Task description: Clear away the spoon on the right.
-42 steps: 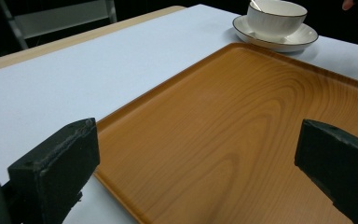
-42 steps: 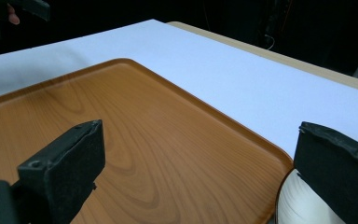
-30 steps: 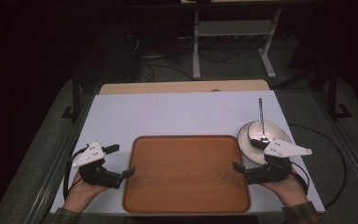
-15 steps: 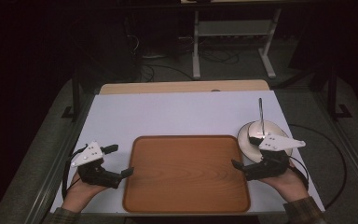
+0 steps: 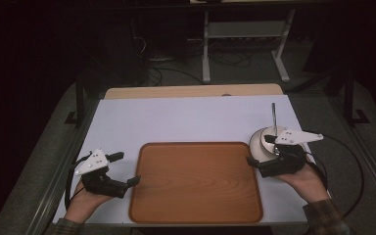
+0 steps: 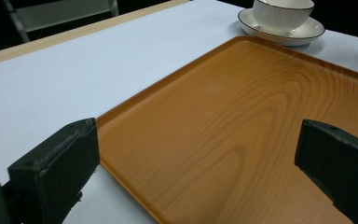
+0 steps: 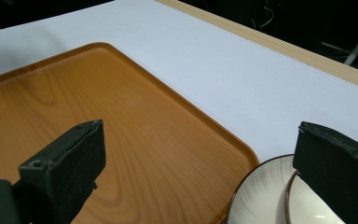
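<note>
Shifting up onto saucer (image 5: 257, 147): right hand-held gripper (image 5: 259, 152), apart | left hand-held gripper (image 5: 126, 169) unmoved, apart

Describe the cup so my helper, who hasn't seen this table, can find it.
Start at the wooden tray on the white table. Just off its far right corner sits a saucer; the cup stands on it, white, ribbed, dark-rimmed, under the right gripper.

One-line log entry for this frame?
left gripper: open, at tray left edge | right gripper: open, over saucer | cup on saucer
</note>
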`<move>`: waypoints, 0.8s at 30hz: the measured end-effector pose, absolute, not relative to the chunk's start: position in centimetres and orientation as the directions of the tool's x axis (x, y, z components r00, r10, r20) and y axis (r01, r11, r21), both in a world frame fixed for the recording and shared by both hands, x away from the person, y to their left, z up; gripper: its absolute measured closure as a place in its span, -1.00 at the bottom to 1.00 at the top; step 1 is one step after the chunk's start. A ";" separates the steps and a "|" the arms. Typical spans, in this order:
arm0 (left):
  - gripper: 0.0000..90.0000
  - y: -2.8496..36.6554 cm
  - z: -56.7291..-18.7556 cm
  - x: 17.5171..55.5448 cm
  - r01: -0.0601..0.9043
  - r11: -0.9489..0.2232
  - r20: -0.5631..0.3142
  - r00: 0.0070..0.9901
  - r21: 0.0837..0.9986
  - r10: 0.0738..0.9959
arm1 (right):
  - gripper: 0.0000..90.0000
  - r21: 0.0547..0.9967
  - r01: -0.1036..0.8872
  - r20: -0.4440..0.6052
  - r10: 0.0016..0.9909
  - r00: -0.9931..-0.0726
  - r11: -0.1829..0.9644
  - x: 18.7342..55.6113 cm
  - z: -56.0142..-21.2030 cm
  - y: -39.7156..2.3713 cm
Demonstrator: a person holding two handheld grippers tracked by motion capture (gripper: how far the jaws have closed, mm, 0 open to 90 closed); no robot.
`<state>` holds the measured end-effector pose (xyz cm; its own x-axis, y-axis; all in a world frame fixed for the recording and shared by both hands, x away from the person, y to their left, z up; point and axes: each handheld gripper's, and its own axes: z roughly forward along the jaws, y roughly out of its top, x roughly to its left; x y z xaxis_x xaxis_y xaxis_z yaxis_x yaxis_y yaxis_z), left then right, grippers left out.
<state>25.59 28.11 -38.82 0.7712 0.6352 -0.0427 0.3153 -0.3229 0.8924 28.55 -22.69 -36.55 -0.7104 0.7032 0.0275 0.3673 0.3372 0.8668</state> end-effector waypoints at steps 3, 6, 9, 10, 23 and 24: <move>-1.00 28.1 -38.8 25.6 0.315 -0.323 -0.042 0.772 0.892 0.635 | -0.96 0.862 0.377 0.030 0.707 -0.706 0.339 29.0 -36.4 -22.8; -1.00 28.1 -38.8 25.6 0.316 -0.323 -0.043 0.772 0.892 0.634 | -0.96 0.859 0.382 0.030 0.713 -0.701 0.340 29.4 -36.2 -23.0; -1.00 28.1 -38.8 25.6 0.316 -0.322 -0.044 0.771 0.892 0.635 | -0.90 0.856 0.390 0.032 0.718 -0.696 0.340 29.7 -36.0 -23.2; -1.00 28.1 -38.9 25.6 0.317 -0.324 -0.044 0.772 0.892 0.634 | -0.89 0.855 0.392 0.032 0.720 -0.693 0.339 29.9 -35.9 -23.3; -1.00 28.0 -38.9 25.6 0.319 -0.328 -0.044 0.772 0.889 0.634 | -0.64 0.830 0.436 0.045 0.737 -0.675 0.349 32.6 -35.5 -23.8; -1.00 28.1 -38.9 25.5 0.323 -0.322 -0.048 0.769 0.890 0.637 | -0.57 0.829 0.439 0.043 0.743 -0.668 0.347 33.0 -35.4 -23.9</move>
<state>25.53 28.08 -38.95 0.7693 0.6370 -0.0485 0.3225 -0.3218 0.8902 32.97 -23.94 -35.42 -0.6682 0.7428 0.0427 0.4389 0.3473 0.8287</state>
